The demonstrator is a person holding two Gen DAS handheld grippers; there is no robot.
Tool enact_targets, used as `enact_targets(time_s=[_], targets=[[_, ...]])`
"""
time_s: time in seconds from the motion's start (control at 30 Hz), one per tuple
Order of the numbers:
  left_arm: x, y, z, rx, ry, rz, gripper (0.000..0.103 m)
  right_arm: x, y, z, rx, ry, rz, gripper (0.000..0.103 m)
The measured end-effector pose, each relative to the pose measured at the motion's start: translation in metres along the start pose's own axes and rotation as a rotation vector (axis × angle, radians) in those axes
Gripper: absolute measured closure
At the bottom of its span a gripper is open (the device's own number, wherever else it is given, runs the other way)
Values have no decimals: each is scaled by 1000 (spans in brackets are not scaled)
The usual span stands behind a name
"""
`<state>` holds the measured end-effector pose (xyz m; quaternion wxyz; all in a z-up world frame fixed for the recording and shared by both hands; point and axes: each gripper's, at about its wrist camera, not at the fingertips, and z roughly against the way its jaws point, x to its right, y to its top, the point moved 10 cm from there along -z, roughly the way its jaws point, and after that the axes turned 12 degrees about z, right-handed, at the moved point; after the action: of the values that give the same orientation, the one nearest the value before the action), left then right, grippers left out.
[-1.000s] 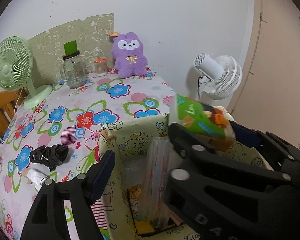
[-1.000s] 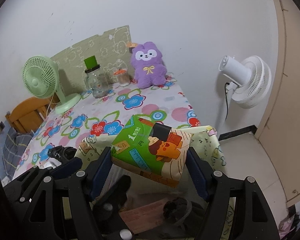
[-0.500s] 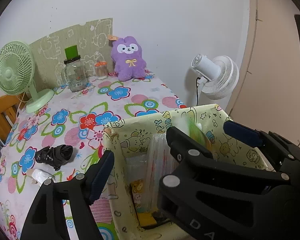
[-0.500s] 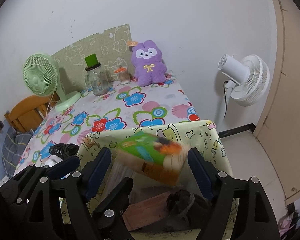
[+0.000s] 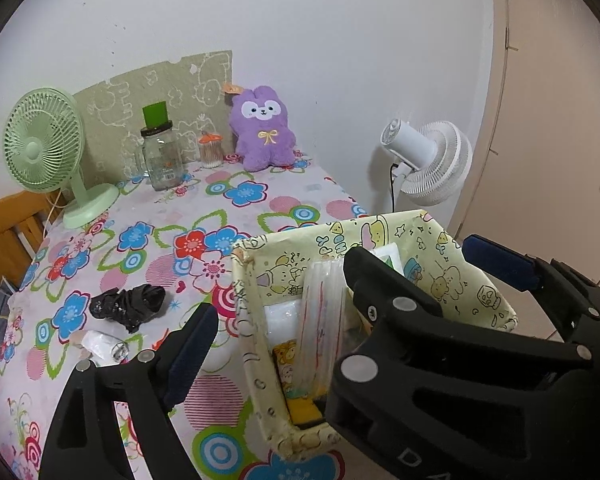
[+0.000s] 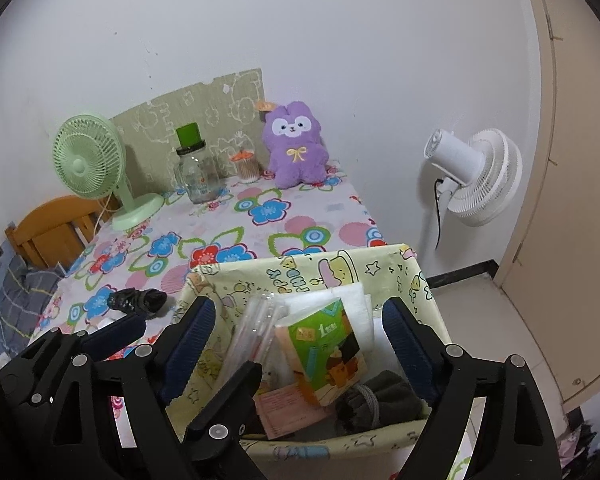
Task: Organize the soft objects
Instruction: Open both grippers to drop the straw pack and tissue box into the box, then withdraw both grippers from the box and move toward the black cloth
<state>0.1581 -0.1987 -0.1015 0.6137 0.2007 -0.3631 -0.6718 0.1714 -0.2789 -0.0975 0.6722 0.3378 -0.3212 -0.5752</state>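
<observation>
A black crumpled wad is lying on the flowered desk, left of the basket. The left tool and right tool are hovering over the basket, jaws just widening and gripping nothing. Inside, a green-and-orange soft pack is leaning upright beside clear wrapped sleeves.

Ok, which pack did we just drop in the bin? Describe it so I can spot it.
Find the pale yellow cartoon-print fabric bin at the table's near edge. Inside, beside clear plastic sleeves and above a dark cloth bundle, the pack stands tilted. It alone is green and orange.
</observation>
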Motion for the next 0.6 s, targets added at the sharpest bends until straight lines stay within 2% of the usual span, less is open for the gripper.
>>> enact_targets(time_s=[0.6], targets=[[-28,8,46,68,17,1,11,-39,11,35,37,2,29,15]])
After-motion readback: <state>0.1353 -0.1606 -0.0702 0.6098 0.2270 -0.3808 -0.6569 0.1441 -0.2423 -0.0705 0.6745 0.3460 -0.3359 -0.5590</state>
